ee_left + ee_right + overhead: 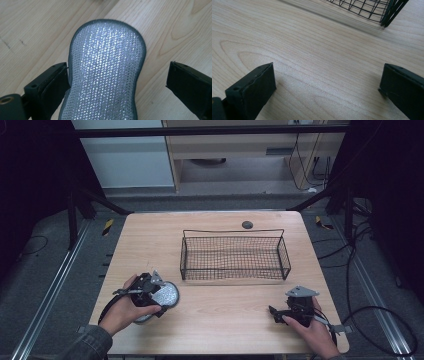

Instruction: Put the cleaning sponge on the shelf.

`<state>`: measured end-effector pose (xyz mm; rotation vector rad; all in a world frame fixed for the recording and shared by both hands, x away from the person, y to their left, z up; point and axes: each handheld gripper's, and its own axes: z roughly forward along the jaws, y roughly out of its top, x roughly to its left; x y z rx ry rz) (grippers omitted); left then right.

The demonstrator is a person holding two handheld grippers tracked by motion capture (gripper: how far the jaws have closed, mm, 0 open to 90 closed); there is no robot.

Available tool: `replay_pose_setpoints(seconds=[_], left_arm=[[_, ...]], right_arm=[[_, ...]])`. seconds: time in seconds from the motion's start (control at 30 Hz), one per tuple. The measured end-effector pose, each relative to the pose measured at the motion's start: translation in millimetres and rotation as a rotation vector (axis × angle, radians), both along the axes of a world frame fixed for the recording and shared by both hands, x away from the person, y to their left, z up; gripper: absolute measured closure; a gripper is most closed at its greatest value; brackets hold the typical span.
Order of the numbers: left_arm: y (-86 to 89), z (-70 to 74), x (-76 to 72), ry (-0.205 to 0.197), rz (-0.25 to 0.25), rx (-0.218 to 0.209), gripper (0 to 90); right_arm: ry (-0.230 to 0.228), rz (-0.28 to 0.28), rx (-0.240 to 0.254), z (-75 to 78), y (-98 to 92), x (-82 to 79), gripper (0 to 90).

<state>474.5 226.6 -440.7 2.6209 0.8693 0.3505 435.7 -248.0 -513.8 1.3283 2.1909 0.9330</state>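
Low over the tabletop's (215, 312) front-left corner, the left gripper (150, 292) straddles a silvery sponge (105, 72), jaws spread. Near the front-right corner, the right gripper (285, 312) gapes empty. A wire basket (234, 255) sits mid-table beyond both.

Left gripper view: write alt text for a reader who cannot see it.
A silver, glittery mesh scrubbing pad with a dark grey edge lies flat on a light wooden table, between the open black jaws of the left gripper. The left-hand jaw sits right beside the pad's edge, while the right-hand jaw stands clear of it.
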Motion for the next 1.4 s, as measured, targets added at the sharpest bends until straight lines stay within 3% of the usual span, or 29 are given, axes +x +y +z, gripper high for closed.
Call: replay_pose_setpoints(seconds=[0.3, 0.43, 0.77, 1.4], left_arm=[[10.5, -11.9, 5.9, 0.05, -0.024, 0.016, 3.4], [12.2, -19.7, 9.8, 0.062, -0.023, 0.047, 3.7], [15.9, -29.4, 15.8, 0.09, -0.039, 0.063, 3.6], [21.3, -35.6, 23.5, 0.086, -0.007, 0.04, 2.5]], right_arm=[[0.0, 0.0, 0.0, 0.0, 0.0, 0.0, 0.4], [0.001, -0.001, 0.001, 0.0, 0.1, -0.1, 0.3], [0.0, -0.001, -0.001, 0.0, 0.1, -0.3, 0.3], [0.001, 0.0, -0.001, 0.1, 0.2, -0.7, 0.3]])
